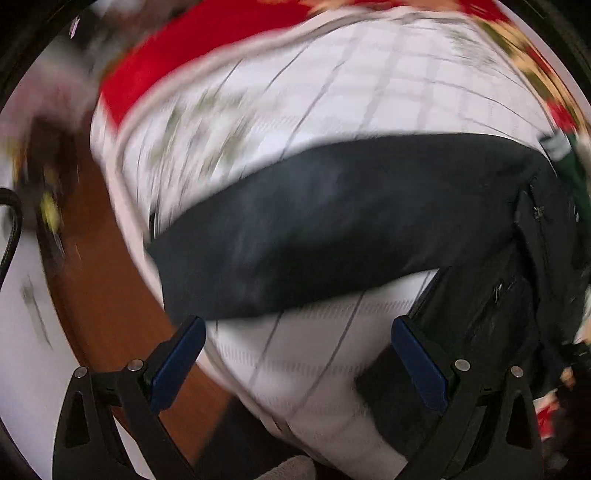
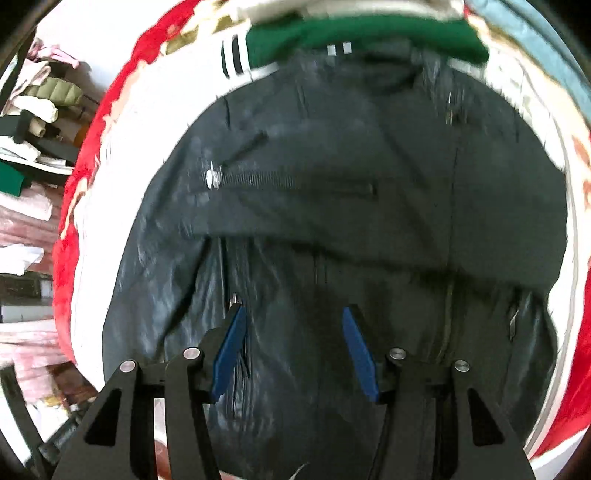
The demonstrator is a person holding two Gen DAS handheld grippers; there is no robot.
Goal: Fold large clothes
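Note:
A large black shiny jacket (image 2: 332, 221) lies spread on a white checked bed cover (image 1: 369, 92). A zipped pocket (image 2: 288, 181) shows on its front. In the left wrist view one black sleeve (image 1: 314, 229) stretches across the cover toward the bed's left edge, and the jacket body (image 1: 517, 295) lies at the right. My left gripper (image 1: 298, 328) is open and empty, above the cover just below the sleeve. My right gripper (image 2: 293, 317) is open and empty, right over the lower part of the jacket. Both views are blurred by motion.
A red flowered blanket (image 1: 155, 70) borders the white cover. A green garment (image 2: 362, 33) with white stripes lies beyond the jacket's collar. A brown wooden floor (image 1: 107, 288) shows left of the bed. Stacks of folded clothes (image 2: 33, 110) stand at the far left.

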